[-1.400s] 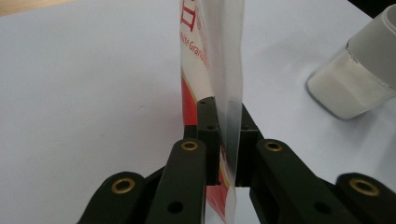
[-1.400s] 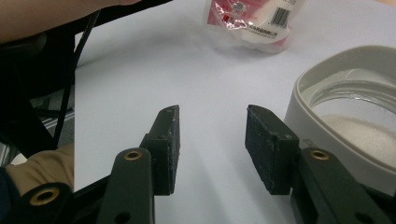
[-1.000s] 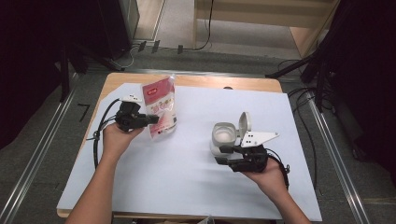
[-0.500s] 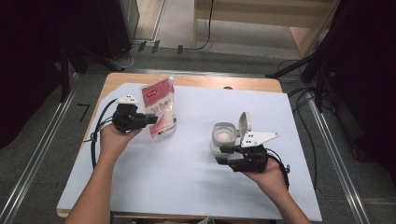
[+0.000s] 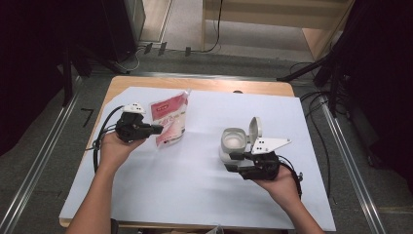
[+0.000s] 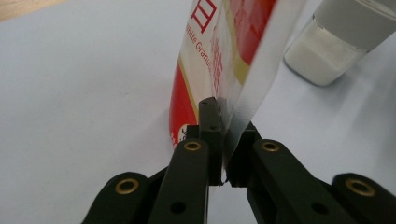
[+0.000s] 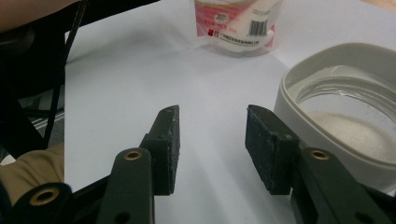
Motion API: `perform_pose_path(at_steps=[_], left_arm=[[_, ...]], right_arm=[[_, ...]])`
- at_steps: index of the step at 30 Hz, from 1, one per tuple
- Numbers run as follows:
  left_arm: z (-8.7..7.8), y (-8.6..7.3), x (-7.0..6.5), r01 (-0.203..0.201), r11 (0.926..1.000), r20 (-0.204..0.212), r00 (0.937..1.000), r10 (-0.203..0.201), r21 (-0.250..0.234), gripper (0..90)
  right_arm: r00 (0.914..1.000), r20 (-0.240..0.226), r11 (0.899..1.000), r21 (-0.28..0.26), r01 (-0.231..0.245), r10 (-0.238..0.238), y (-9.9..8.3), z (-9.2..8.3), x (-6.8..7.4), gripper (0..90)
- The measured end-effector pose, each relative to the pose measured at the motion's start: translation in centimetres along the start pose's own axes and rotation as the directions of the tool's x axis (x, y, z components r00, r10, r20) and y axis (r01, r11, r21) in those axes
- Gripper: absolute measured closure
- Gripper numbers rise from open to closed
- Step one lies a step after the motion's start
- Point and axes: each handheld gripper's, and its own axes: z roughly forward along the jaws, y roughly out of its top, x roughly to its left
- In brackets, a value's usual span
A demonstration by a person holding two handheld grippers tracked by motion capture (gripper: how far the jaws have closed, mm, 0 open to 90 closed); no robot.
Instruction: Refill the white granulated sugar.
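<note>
The pouch [image 5: 170,119] is red and white, with a clear lower part showing white grains, gold trim, red lettering and a black barcode. The jar [image 5: 233,144] is pale grey with a clear wall and white grains inside. The sheet [image 5: 195,195] is white on a light wood surface [image 5: 204,85]. Both grippers, left [image 5: 157,129] and right [image 5: 233,161], are black with brass rivets.

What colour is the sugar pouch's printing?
Red on clear and white, clearest in the left gripper view: pouch.
</note>
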Motion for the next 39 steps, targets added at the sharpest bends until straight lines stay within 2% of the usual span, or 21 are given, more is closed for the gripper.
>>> perform_pose_path(at_steps=[6, 12, 15, 19, 24, 28, 31, 34, 39], left_arm=[[-0.2, -0.4, 0.4, 0.041, 0.9989, 0.016, 0.9991, -0.04, -0.023, 80.0], [-0.3, -0.4, 0.5, 0.034, 0.9988, 0.005, 0.9994, -0.034, -0.036, 72.3], [-0.3, -0.4, 0.5, 0.038, 0.9985, 0.022, 0.9991, -0.037, -0.04, 68.8], [-0.6, -0.5, 0.6, 0.035, 0.9987, 0.024, 0.9991, -0.034, -0.037, 62.5], [-1.2, -0.8, 0.5, 0.035, 0.9969, 0.04, 0.9987, -0.032, -0.071, 55.3], [-1.5, -1.1, 0.4, 0.023, 0.9974, 0.027, 0.9994, -0.021, -0.068, 52.3], [-1.7, -1.3, 0.3, 0.025, 0.9969, 0.036, 0.9991, -0.023, -0.074, 47.7], [-1.9, -1.5, 0.2, 0.017, 0.9982, 0.042, 0.999, -0.015, -0.057, 43.9], [-2.2, -2.0, 0.4, 0.018, 0.9993, 0.047, 0.9988, -0.016, -0.034, 41.1]], right_arm=[[1.0, 0.007, 1.0, -0.001, -0.003, 0.003, 0.0, -0.1, -0.1, 55.7], [0.9999, 0.011, 1.0, -0.004, -0.003, 0.003, 0.0, -0.3, -0.2, 55.4], [0.9999, 0.012, 1.0, -0.001, -0.006, 0.006, 0.0, -0.4, -0.3, 55.2], [0.9998, 0.016, 1.0, -0.003, -0.014, 0.014, -0.1, -0.6, -0.5, 55.0], [0.9992, 0.025, 0.999, -0.011, -0.03, 0.03, 0.0, -1.5, -0.9, 57.3], [0.999, 0.031, 0.999, -0.003, -0.033, 0.033, 0.0, -2.4, -1.2, 60.4], [0.9985, 0.028, 0.999, 0.002, -0.047, 0.047, -0.1, -3.1, -1.5, 62.7], [0.9985, 0.016, 0.999, 0.005, -0.053, 0.053, -0.2, -3.7, -1.7, 65.4], [0.9972, 0.029, 0.998, 0.005, -0.069, 0.069, -0.3, -4.6, -2.2, 71.3]])
